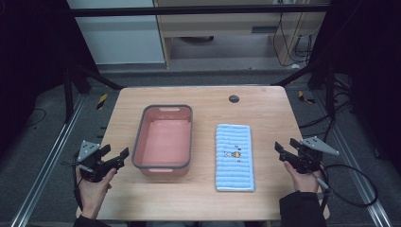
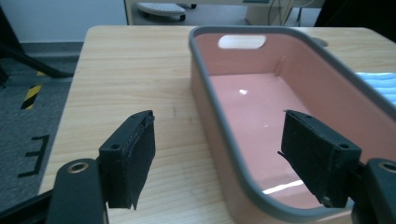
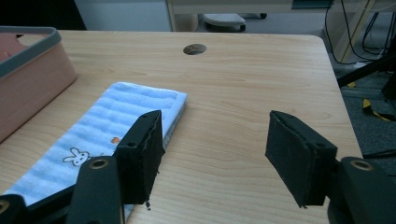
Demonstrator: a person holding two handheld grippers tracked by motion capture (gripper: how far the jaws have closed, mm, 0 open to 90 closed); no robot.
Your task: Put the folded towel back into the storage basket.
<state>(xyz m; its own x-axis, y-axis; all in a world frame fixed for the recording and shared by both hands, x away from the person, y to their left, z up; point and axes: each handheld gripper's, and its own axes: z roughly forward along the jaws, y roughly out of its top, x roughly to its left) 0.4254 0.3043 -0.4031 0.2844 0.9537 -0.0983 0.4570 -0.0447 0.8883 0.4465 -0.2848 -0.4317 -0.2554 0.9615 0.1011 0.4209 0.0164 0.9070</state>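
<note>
On the table [image 1: 203, 198], one pink tub [image 1: 163, 138], one folded towel [image 1: 234, 157]; both grippers' jaws apart, empty.

No brand, number or printed word can be read anywhere. The one mark that looks like lettering is a black shape like the letter E, on the grey floor [image 2: 28, 140] to the left of the wooden table [image 2: 126, 70] in the left gripper view. The folded blue towel [image 3: 93, 135] bears a small picture of a white rabbit [image 3: 74, 155] with an orange mark [image 3: 113, 139] just beside it, and no writing. Yellow-and-black hazard tape [image 1: 101, 100] lies on that floor off the table's far left corner.
</note>
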